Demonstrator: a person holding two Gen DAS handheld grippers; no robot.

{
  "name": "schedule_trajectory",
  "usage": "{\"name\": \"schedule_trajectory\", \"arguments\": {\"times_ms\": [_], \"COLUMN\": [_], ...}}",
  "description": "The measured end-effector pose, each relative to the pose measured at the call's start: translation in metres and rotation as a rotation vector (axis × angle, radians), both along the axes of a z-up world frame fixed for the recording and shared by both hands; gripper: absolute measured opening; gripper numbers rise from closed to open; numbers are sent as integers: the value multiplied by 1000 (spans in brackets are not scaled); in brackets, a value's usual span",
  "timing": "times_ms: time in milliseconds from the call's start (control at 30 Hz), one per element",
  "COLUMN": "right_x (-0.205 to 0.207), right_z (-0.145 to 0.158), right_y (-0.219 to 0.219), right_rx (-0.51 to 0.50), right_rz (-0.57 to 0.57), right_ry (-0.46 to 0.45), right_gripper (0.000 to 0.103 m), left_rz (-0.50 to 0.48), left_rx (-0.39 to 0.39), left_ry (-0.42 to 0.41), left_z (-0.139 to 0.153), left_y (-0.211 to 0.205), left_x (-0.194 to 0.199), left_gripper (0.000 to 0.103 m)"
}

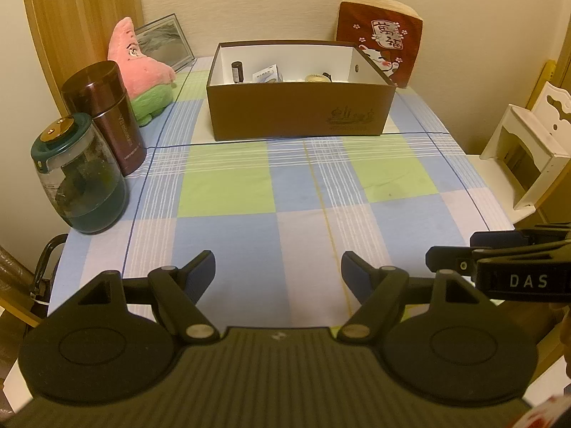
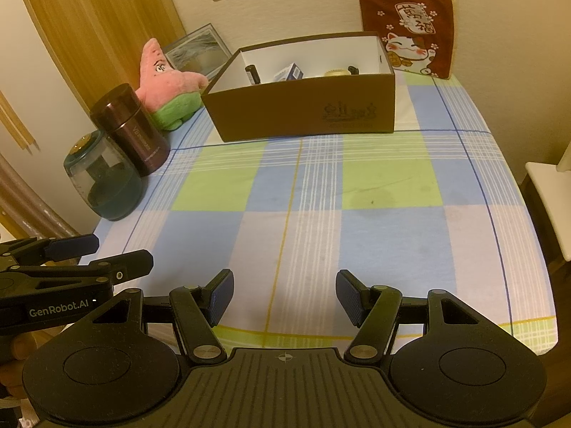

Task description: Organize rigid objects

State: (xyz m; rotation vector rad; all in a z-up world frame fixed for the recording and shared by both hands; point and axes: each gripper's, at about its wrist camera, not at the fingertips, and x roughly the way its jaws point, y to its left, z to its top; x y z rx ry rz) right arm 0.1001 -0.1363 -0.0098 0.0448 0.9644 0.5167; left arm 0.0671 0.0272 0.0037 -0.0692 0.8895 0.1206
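A brown cardboard box (image 1: 299,112) (image 2: 303,110) with a white inside stands at the far side of the checked tablecloth. Inside it I see a small dark bottle (image 1: 237,71) (image 2: 254,73), a small white-and-blue carton (image 1: 267,73) (image 2: 291,71) and a round pale object (image 1: 317,77) (image 2: 337,71). My left gripper (image 1: 278,271) hovers open over the near edge of the cloth, nothing between its fingers. My right gripper (image 2: 284,296) is likewise open and empty, beside the left one.
On the left edge stand a maroon steel flask (image 1: 107,114) (image 2: 132,128) and a teal-lidded glass jar (image 1: 78,174) (image 2: 103,178). A pink star plush (image 1: 139,67) (image 2: 167,85), a picture frame (image 1: 164,41) and a red cat cushion (image 1: 382,42) (image 2: 410,32) line the back. A white shelf (image 1: 528,149) stands right.
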Motion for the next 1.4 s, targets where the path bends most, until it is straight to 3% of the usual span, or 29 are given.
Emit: {"name": "schedule_trajectory", "arguments": {"times_ms": [1400], "right_x": [5], "right_z": [-3], "right_y": [1], "right_rx": [-1], "right_rz": [0], "right_ry": [10], "right_gripper": [63], "left_rz": [2], "left_rx": [-4], "left_ry": [7], "left_z": [-2], "left_y": [1], "left_x": [5], "left_gripper": [76]}}
